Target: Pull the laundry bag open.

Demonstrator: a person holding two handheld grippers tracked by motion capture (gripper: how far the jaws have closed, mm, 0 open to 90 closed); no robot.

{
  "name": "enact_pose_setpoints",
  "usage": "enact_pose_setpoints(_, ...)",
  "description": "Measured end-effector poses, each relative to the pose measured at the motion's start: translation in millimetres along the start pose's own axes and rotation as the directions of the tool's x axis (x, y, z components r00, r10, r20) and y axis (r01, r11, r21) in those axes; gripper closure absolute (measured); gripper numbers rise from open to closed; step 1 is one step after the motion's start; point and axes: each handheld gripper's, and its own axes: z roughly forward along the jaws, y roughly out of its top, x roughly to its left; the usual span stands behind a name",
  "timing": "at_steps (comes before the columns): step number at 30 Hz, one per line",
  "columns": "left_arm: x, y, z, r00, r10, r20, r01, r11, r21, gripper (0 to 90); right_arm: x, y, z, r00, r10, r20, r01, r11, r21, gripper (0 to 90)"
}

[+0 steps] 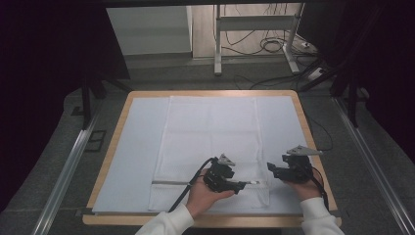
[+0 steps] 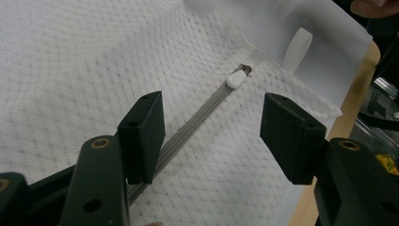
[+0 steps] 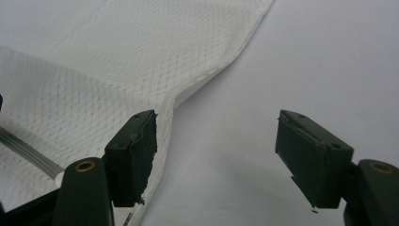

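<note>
Honestly nothing here is readable. The closest thing is a small yellow sticker [image 2: 387,164] on the body of the left gripper [image 2: 211,134], just right of its right-hand jaw in the left gripper view, and whatever's printed on it is too blurry to read.

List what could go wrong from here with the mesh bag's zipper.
The left gripper is open and short of the white zipper pull; being small, the pull could slip from its jaws. The right gripper is open beside the mesh bag's edge, pinning nothing, so the fabric might bunch when pulled.
</note>
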Motion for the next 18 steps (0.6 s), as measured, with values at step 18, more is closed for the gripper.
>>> enact_pose_setpoints(18,-4.7,10.7,18.6,0.998,-0.04,0.05,0.04,0.9992,0.011,43.8,-0.4,-0.4,-0.2,1.0,0.004,0.007,-0.004,1.0,0.001,28.7)
